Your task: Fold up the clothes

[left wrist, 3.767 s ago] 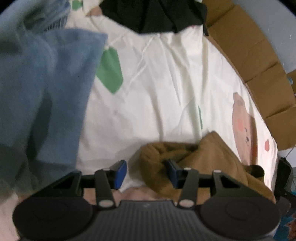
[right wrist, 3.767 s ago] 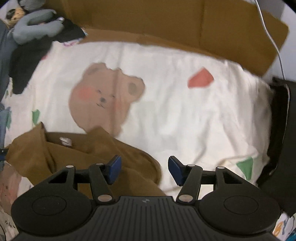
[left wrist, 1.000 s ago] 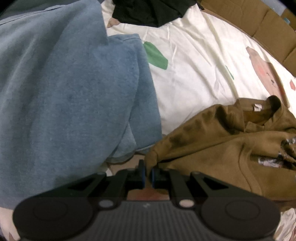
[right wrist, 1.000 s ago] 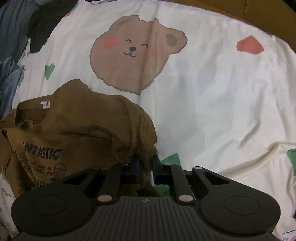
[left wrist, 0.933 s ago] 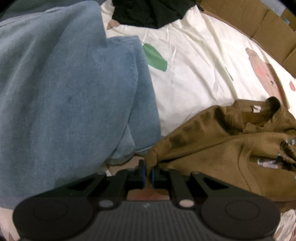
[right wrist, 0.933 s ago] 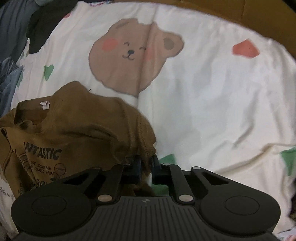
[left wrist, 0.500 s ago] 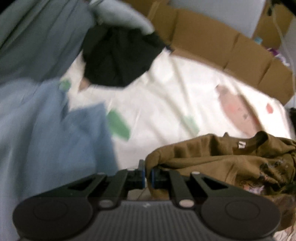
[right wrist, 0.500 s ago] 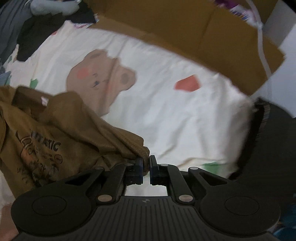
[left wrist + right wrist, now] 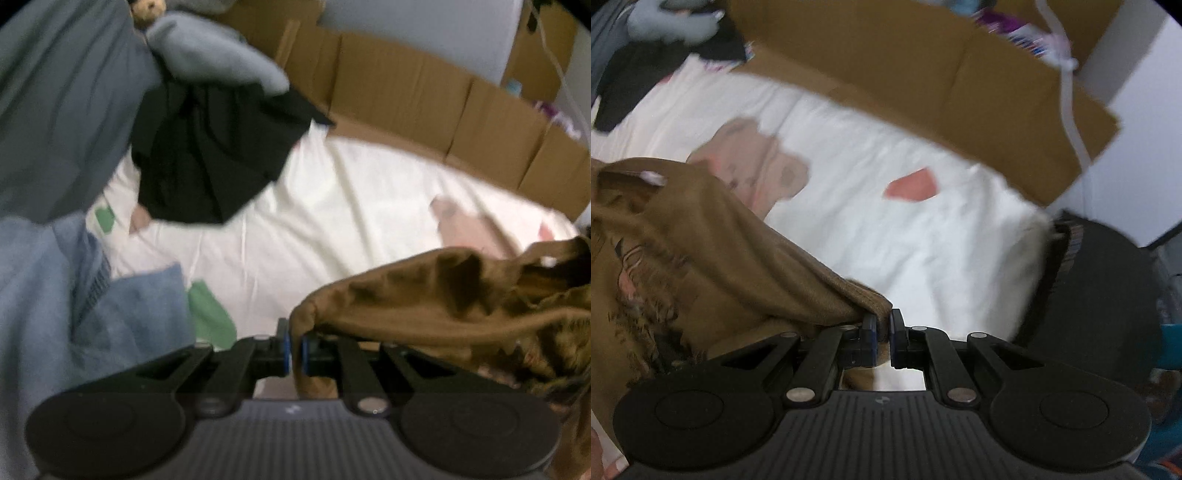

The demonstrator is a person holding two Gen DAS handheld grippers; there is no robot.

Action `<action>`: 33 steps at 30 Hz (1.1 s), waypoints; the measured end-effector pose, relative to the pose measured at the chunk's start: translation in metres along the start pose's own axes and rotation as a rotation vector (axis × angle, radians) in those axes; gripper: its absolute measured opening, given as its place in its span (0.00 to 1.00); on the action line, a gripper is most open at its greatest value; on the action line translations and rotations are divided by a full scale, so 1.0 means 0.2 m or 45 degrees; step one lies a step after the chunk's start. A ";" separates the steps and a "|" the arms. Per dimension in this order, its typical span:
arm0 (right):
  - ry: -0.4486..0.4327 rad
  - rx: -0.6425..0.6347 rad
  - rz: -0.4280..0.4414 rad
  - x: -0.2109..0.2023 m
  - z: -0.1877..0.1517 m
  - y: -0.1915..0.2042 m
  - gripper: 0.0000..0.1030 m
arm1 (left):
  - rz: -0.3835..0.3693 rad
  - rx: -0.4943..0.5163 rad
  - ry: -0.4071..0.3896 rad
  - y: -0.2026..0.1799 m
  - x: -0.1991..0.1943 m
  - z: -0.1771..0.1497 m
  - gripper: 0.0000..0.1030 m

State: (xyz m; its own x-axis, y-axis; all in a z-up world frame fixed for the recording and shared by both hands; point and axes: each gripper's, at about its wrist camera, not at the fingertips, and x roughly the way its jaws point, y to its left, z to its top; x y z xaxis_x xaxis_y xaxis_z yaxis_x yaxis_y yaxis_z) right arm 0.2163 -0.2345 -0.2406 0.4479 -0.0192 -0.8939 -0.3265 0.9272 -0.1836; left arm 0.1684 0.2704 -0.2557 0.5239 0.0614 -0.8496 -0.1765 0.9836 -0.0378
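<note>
A brown T-shirt with a printed front hangs lifted above the white bed sheet. My left gripper is shut on one edge of it, and the cloth stretches away to the right. In the right wrist view the same brown T-shirt drapes off to the left, its neck label showing at the far left, and my right gripper is shut on its hem. The shirt sags between the two grippers.
A blue garment lies at the left, a black garment and grey cloth beyond it. Cardboard panels stand along the far side of the bed. The sheet carries a bear print. A dark chair stands at the right.
Both grippers have risen with the brown T-shirt, lifting it off the sheet. The views have tilted up toward the cardboard and the wall.
</note>
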 end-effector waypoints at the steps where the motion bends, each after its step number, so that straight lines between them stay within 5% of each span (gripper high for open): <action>1: 0.010 -0.013 0.012 0.05 -0.02 0.03 0.05 | 0.008 -0.007 0.022 0.01 0.03 -0.02 0.06; 8: 0.027 -0.056 0.044 0.14 -0.06 0.09 0.11 | 0.038 -0.018 0.090 0.01 0.09 -0.07 0.12; 13: 0.007 -0.089 0.062 0.10 -0.07 0.07 0.36 | 0.037 -0.029 0.095 0.03 0.08 -0.09 0.14; 23: -0.046 -0.064 0.169 -0.02 -0.03 -0.12 0.37 | 0.037 -0.046 0.103 0.04 0.08 -0.13 0.16; 33: -0.022 0.034 0.348 0.18 0.05 -0.19 0.33 | 0.045 -0.031 0.127 0.03 0.10 -0.16 0.19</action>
State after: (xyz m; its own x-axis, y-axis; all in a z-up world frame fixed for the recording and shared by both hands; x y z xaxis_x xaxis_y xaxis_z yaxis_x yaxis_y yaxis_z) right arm 0.2525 -0.2662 -0.2628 0.3599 0.2394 -0.9017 -0.4157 0.9064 0.0747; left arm 0.1513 0.2728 -0.2907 0.4315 0.0777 -0.8988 -0.2144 0.9766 -0.0185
